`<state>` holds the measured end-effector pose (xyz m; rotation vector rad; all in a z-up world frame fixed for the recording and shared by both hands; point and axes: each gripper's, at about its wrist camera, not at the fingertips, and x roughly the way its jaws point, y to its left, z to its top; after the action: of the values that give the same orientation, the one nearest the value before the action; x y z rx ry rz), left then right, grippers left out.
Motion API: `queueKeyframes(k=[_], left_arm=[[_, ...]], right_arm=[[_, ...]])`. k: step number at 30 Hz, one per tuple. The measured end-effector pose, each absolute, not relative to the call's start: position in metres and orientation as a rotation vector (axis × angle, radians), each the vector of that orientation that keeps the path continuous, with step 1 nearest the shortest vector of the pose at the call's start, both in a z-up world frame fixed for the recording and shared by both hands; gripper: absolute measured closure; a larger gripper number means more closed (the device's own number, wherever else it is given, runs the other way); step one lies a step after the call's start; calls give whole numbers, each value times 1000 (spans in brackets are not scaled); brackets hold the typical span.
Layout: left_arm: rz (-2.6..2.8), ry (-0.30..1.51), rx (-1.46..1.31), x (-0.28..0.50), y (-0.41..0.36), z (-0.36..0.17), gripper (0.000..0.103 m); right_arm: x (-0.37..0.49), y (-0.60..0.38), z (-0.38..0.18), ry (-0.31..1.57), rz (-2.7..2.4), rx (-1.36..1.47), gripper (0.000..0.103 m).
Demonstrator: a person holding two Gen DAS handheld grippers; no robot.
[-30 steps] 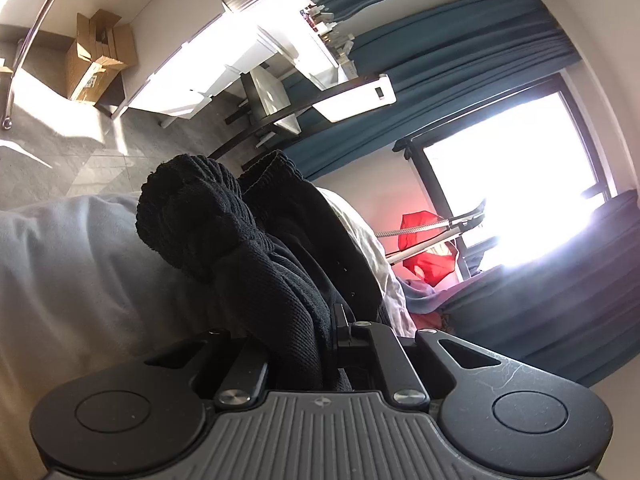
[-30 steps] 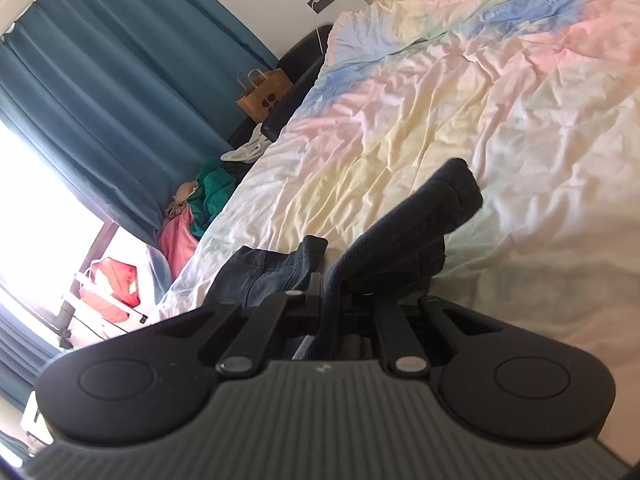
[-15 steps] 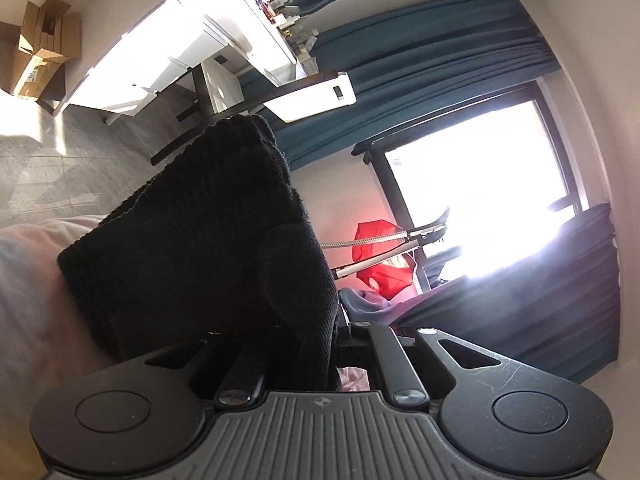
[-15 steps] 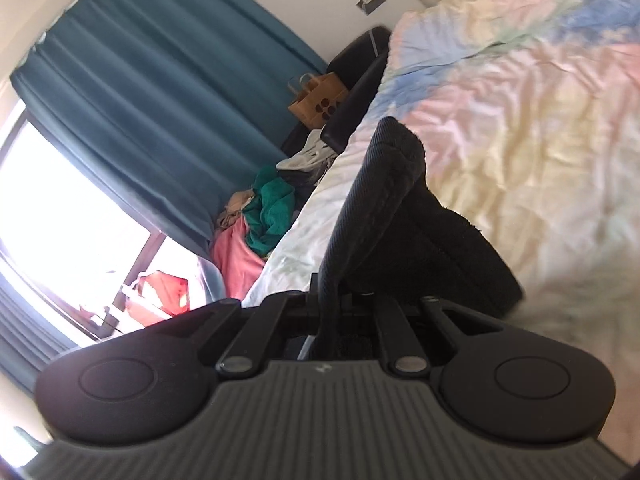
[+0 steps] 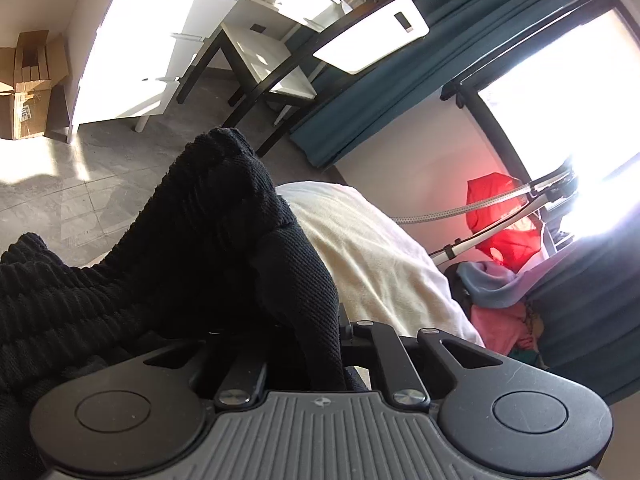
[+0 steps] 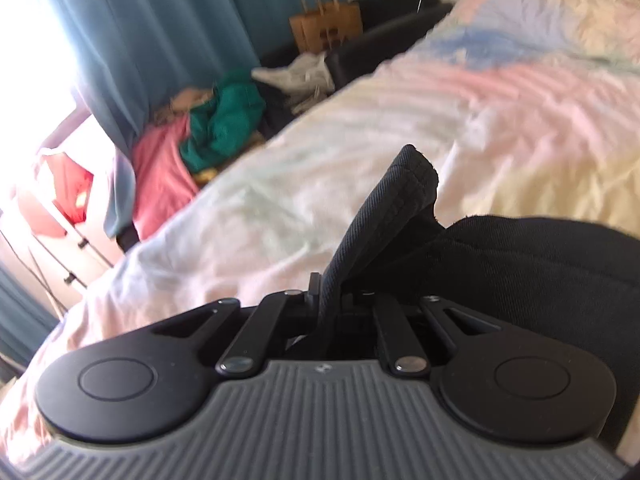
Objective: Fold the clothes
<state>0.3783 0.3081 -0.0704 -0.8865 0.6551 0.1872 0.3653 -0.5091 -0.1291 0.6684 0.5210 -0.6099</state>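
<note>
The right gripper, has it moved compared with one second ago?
Yes. The right gripper, shut on the black garment, turned left: the brown paper bag shifted from left of centre to the middle.

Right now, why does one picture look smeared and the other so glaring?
Right wrist view: the bed and clothes pile are streaked by motion blur, while the claw stays sharp. Left wrist view: the window is blown out white, the black garment loses detail, and straight edges bow from the fisheye lens.

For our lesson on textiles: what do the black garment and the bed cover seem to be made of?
Black garment: apparently a thick, matte ribbed knit; raised cords and fuzzy edges show. Bed cover: probably thin woven cotton, matte, with fine wrinkles and pastel print.
</note>
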Motion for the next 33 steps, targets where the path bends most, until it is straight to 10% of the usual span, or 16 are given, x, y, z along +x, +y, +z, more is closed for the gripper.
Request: queueKeyframes(k=[6,11,20,24,33], left_arm=[[46,615,-857,338,306,-62,57],[-47,540,-827,262,277,-51,42],[-6,586,-1182,154,272,-109,35],[14,673,-1298,147,280,-132,28],[-20,572,-1342,177,307,-162,29]], right_arm=[[314,-512,-125,396,-467,850,61],[241,-498,-116,261,-371,913,58],[155,-487,-154,371,-312,1047,58],[151,-487,-164,417,-285,1037,24],[167,-494,-204,343,-199,1171,25]])
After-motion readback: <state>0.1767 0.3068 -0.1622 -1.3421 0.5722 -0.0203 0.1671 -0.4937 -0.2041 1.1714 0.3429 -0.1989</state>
